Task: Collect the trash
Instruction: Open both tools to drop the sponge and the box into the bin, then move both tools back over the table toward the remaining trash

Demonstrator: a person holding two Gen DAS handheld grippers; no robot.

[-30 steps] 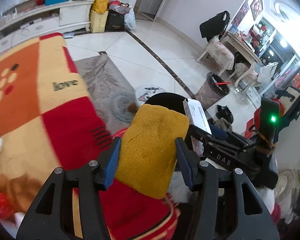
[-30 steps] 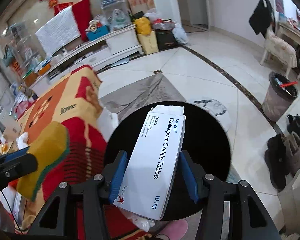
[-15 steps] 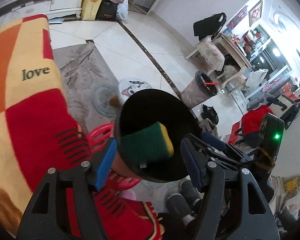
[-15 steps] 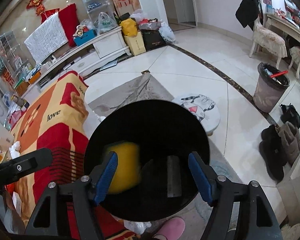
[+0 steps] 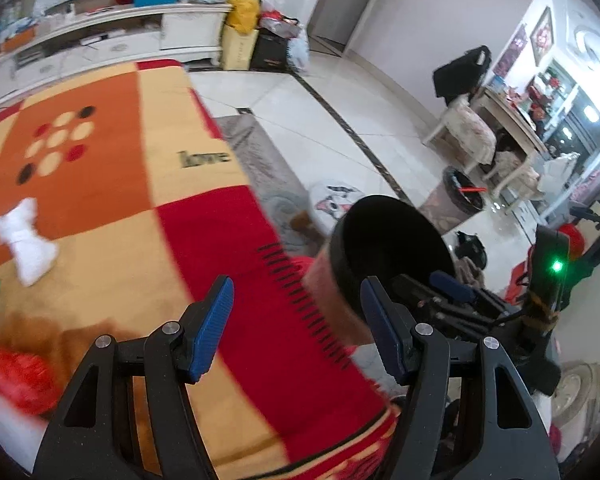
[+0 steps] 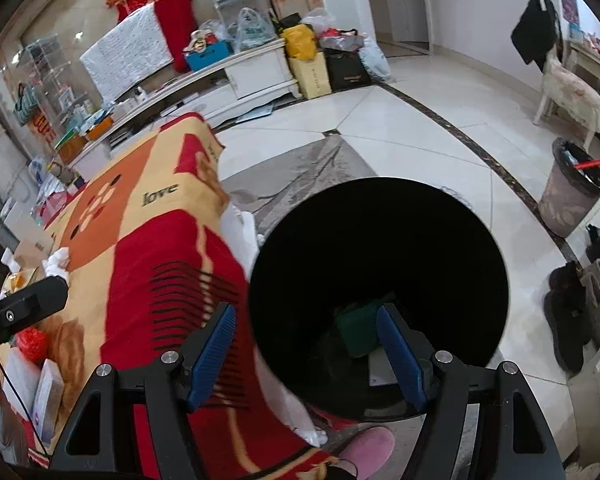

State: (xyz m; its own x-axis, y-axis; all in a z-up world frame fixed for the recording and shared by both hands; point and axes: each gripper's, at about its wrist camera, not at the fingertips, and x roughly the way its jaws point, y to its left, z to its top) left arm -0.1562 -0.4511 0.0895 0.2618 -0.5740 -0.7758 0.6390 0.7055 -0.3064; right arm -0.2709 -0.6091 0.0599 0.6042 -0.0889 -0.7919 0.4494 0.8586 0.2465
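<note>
A black round bin [image 6: 380,240] stands beside the blanket-covered table [image 5: 112,184]. At its bottom lie a green-backed sponge [image 6: 356,328] and a white tablet box [image 6: 380,374]. My right gripper [image 6: 306,320] hangs open and empty over the bin's near rim. My left gripper [image 5: 296,300] is open and empty above the red patch of the blanket, left of the bin [image 5: 388,248]. A crumpled white tissue [image 5: 26,240] lies on the orange and cream squares, and a red wrapper [image 5: 16,376] sits at the table's near left.
A white box [image 6: 48,392] lies near the table's front edge. A second, lined waste bin [image 6: 572,196] stands on the tiled floor to the right, with boots [image 6: 580,312] beside it. A pink slipper [image 6: 364,452] shows below the black bin.
Both grippers opened. The sponge left the left gripper and the tablet box left the right one; both now lie in the black bin. The left gripper swung left, back over the table.
</note>
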